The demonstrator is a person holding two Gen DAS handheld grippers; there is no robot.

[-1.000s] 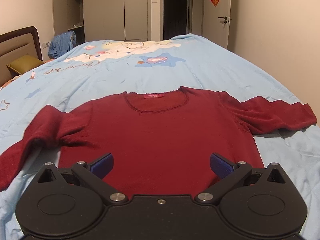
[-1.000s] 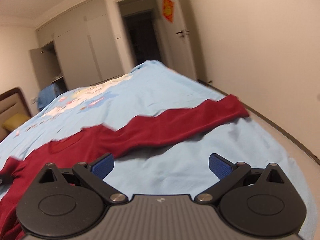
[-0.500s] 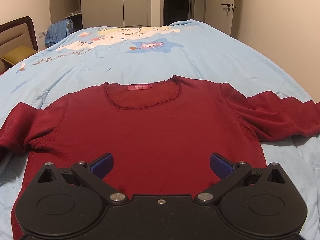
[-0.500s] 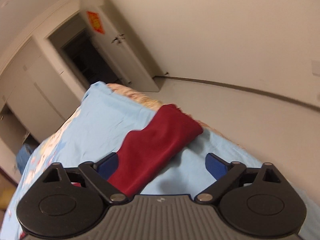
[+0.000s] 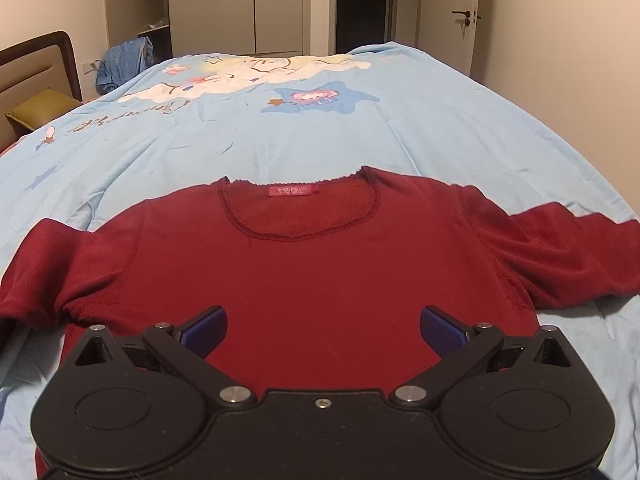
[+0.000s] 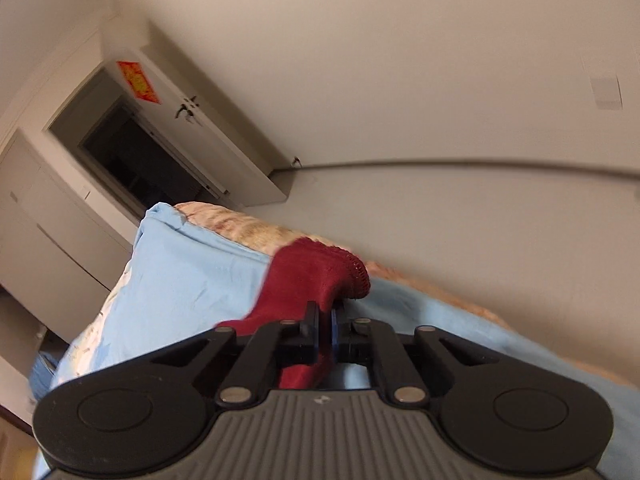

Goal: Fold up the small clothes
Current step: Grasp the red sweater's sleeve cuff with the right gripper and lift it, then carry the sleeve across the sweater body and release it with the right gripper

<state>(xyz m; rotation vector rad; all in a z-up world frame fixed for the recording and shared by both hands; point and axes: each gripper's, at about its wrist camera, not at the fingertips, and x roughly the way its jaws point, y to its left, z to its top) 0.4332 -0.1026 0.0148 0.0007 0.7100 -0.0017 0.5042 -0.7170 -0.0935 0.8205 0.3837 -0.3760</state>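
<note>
A: Pinching the cuff [image 6: 320, 276], your right gripper [image 6: 325, 330] has just closed on that sleeve end at the bed [image 6: 180, 272] edge.

B: And my left?

A: Your left gripper [image 5: 323, 326] hangs spread over the hem, touching nothing I can see. The top [image 5: 312, 280] lies flat, face up, both sleeves out.

B: So how far along?

A: Barely begun, I'd say: no fold made; both sleeves and the body remain.

The left gripper [image 5: 323, 330] hangs with jaws wide apart, while the right gripper [image 6: 325, 322], tilted sideways, has just clamped together.
</note>
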